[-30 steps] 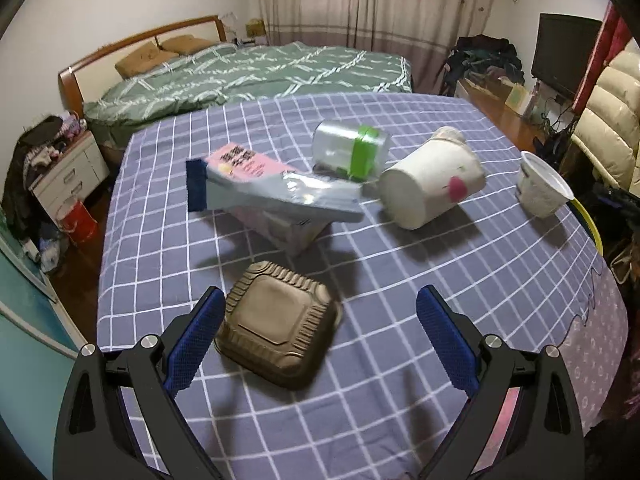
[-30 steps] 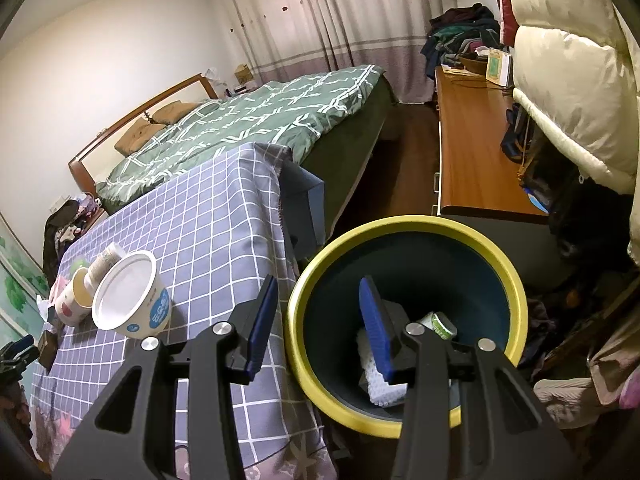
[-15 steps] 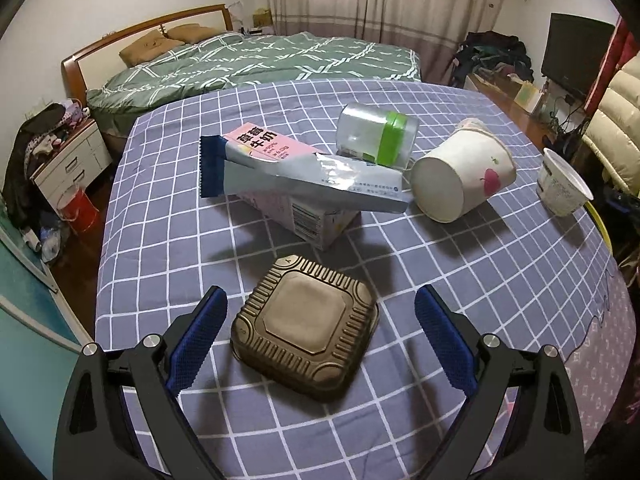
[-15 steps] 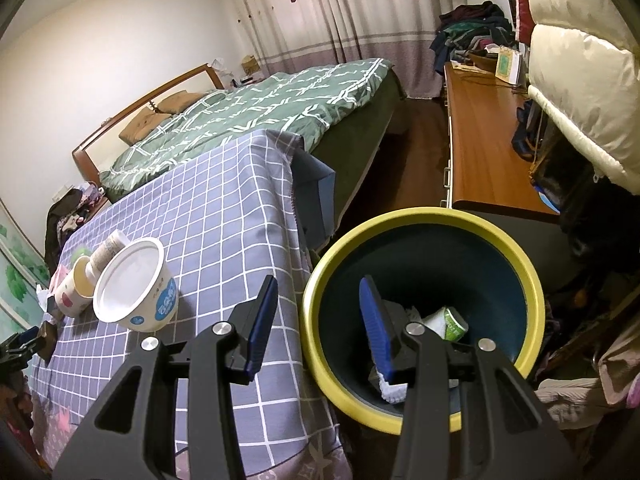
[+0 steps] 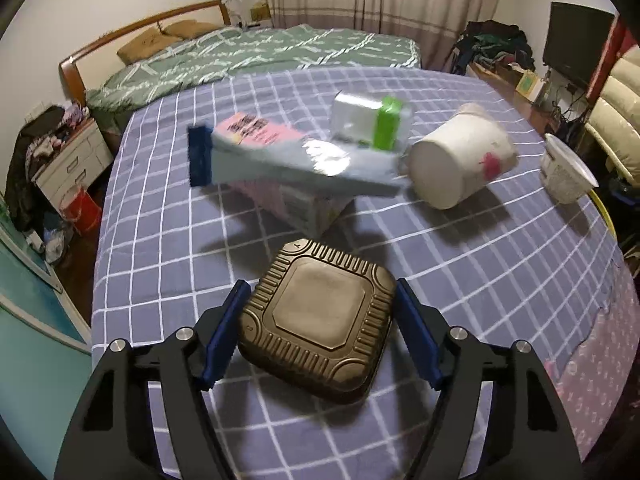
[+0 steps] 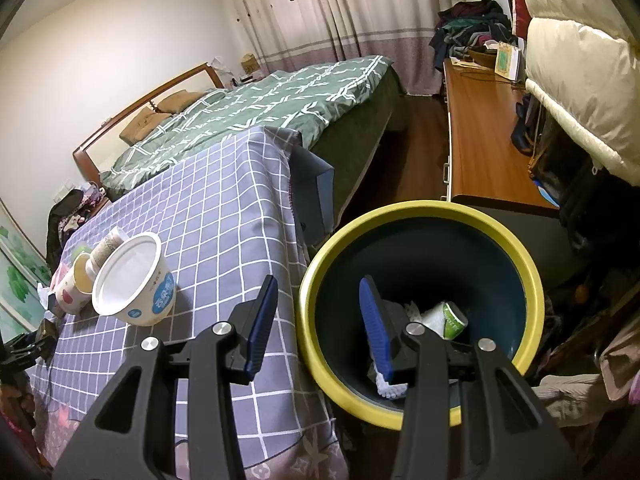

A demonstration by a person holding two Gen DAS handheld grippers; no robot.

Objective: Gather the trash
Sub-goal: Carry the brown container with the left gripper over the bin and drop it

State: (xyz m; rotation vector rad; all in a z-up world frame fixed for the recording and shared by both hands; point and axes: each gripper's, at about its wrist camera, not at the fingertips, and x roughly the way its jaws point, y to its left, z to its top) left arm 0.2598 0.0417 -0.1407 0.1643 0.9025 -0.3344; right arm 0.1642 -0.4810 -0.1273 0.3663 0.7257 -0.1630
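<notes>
1. Your left hand-held gripper (image 5: 318, 330) has just been closing on the brown ribbed takeaway box (image 5: 318, 322). The box sits between the blue pads (image 5: 222, 332), which now stand against its left and right edges, so you have it clamped.
2. That box lies upside-down on the near part of the bench (image 5: 500, 272), which is covered with a purple checked cloth.
3. Further off on the bench lies a pink milk carton (image 5: 280, 168) on its side, with a long silver-blue wrapper (image 5: 296, 164) resting across it.
4. Just behind the wrapper's right end is a clear plastic jar with a green band (image 5: 370, 124), tipped over.
5. To the right of that a white paper cup (image 5: 460, 160) lies on its side with its mouth turned toward you, and near the far right edge stands a white bowl (image 5: 566, 176).
6. Your right hand-held gripper (image 6: 320, 320) stands part-way open with nothing between its pads. It hovers at the bench edge, straddling the near left rim of the bin.
7. The yellow-rimmed bin (image 6: 424, 210) stands on the floor right of the bench, dark blue inside, with a small green-and-white cup (image 6: 448, 318) and some white trash already at the bottom.
8. In the right wrist view the white bowl (image 6: 134, 280) is left of that gripper, tilted, with the paper cup (image 6: 74, 288) just behind it.
</notes>
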